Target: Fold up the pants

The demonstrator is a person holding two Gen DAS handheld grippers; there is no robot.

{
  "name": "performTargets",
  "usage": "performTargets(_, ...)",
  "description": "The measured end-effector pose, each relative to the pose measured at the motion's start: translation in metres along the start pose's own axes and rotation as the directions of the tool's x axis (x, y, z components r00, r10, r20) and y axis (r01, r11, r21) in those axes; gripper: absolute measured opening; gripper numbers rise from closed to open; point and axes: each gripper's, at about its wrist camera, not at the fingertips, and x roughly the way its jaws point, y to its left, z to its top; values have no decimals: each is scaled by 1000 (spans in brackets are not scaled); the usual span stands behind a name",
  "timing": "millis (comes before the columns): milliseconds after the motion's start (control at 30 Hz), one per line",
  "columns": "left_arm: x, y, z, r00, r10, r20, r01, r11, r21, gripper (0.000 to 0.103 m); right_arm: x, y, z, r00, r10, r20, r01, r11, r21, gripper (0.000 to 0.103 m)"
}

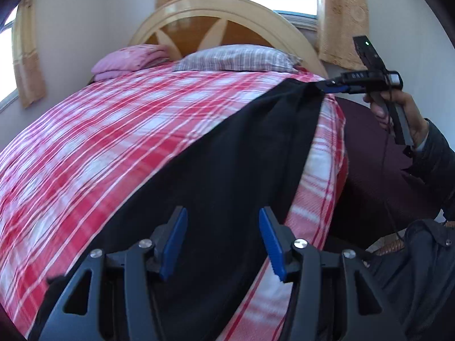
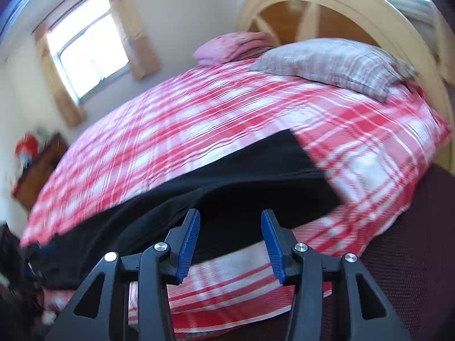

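Black pants lie stretched lengthwise along the right side of the bed, on a red and white checked cover. My left gripper hovers over their near part, open, with no cloth between its blue pads. My right gripper, held by a hand, points at the pants' far end near the pillow. In the right wrist view, the right gripper is open, with nothing between its pads. The pants lie flat on the cover beyond it. Both views are blurred by motion.
A grey checked pillow and a folded pink blanket lie at the curved wooden headboard. A dark maroon surface runs along the bed's right side. A window with curtains is on the left wall.
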Motion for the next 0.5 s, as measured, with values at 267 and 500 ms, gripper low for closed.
performTargets(267, 52, -40, 31, 996, -76, -38, 79, 994, 73, 55, 1, -43, 9, 997, 76, 10, -76, 984, 160, 47)
performTargets(500, 75, -40, 32, 991, -101, -93, 105, 994, 36, 46, 9, -73, 16, 990, 143, 16, -142, 949, 281, 47)
